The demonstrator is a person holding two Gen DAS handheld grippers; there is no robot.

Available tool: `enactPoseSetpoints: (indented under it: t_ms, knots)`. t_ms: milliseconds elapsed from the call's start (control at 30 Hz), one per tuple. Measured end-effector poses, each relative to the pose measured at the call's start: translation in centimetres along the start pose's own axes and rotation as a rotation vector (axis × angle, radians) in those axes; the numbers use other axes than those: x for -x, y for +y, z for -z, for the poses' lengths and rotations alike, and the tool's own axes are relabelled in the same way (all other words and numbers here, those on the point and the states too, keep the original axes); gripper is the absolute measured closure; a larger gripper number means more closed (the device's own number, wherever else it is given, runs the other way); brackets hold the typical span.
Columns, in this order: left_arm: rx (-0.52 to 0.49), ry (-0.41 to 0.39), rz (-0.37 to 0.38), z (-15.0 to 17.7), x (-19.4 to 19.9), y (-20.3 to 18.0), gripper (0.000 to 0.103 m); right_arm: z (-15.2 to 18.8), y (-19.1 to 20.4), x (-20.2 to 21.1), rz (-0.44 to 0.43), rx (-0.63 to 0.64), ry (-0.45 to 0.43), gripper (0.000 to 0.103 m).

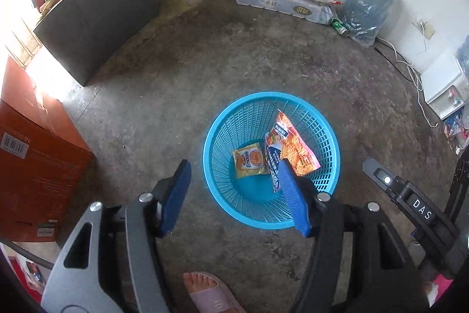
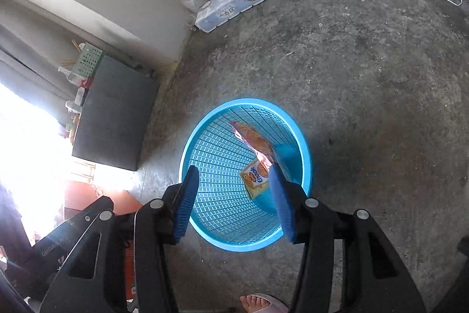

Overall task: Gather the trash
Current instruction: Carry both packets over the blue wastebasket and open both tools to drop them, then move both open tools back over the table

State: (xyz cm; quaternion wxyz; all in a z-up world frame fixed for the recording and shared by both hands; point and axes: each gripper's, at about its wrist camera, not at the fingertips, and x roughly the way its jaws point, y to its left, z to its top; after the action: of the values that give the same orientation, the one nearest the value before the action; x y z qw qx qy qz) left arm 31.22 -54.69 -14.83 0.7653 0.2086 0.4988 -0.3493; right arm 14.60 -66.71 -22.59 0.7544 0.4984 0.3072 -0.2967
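Note:
A round blue mesh basket [image 1: 222, 119] stands on the concrete floor. Inside it lie a small yellow snack packet [image 1: 250, 162] and a larger orange snack bag [image 1: 296, 145] that leans on the wall. My left gripper [image 1: 234, 169] hangs open above the basket's near-left rim with nothing between its blue pads. In the right wrist view the same basket [image 2: 205, 137] sits below my right gripper [image 2: 233, 175], which is open and empty. The yellow packet [image 2: 256, 178] and the orange bag [image 2: 255, 141] show between its fingers, down in the basket.
A grey cabinet [image 1: 96, 22] stands at the back left and an orange carton [image 1: 35, 166] at the left. Along the far wall lie a tissue-roll pack [image 1: 281, 2], a green can [image 1: 340, 27] and a wrapped water jug [image 1: 366, 5]. A sandalled foot [image 1: 208, 292] is below the gripper.

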Motion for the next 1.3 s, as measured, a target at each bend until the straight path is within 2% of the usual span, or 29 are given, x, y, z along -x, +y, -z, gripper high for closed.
enactPoseSetpoints:
  t_ms: [167, 267, 333, 400, 467, 600, 767, 900, 1033, 1167, 1300]
  knots:
    - [-0.061, -0.103, 0.035, 1.2, 7.6, 0.3, 0.045, 1.6, -0.4, 5.4, -0.024, 0.027, -0.031, 0.054]
    - [-0.067, -0.189, 0.099, 3.1, 13.8, 1.1, 0.044, 2.7, 0.2, 9.4, -0.047, 0.066, -0.062, 0.054]
    - [-0.062, -0.254, 0.133, 5.1, 18.2, 1.9, 0.042, 3.5, 0.9, 12.3, -0.054, 0.108, -0.096, 0.053]
    - [-0.045, -0.302, 0.16, 7.5, 22.6, 2.8, 0.042, 4.4, 1.9, 15.2, -0.06, 0.156, -0.132, 0.046]
    - [-0.014, -0.345, 0.196, 10.4, 26.6, 4.3, 0.041, 5.4, 3.2, 17.9, -0.074, 0.212, -0.156, 0.044]
    - [0.084, -0.444, 0.196, 17.3, 33.2, 8.2, 0.038, 8.0, 6.6, 22.4, -0.15, 0.339, -0.155, 0.038]
    - [0.196, -0.533, 0.086, 27.8, 38.0, 13.1, 0.037, 12.5, 11.9, 25.4, -0.282, 0.498, -0.071, 0.03]
    - [0.307, -0.589, -0.013, 36.4, 40.5, 17.5, 0.036, 17.5, 16.4, 25.2, -0.396, 0.589, 0.087, 0.03]
    - [0.449, -0.611, -0.158, 44.5, 42.4, 22.2, 0.036, 23.7, 21.4, 23.8, -0.482, 0.689, 0.26, 0.03]
    - [0.595, -0.632, -0.267, 50.4, 43.9, 26.5, 0.036, 30.4, 26.0, 22.7, -0.56, 0.805, 0.4, 0.03]
    - [0.68, -0.616, -0.308, 54.3, 44.5, 30.5, 0.036, 38.3, 30.2, 23.3, -0.625, 1.045, 0.451, 0.03]
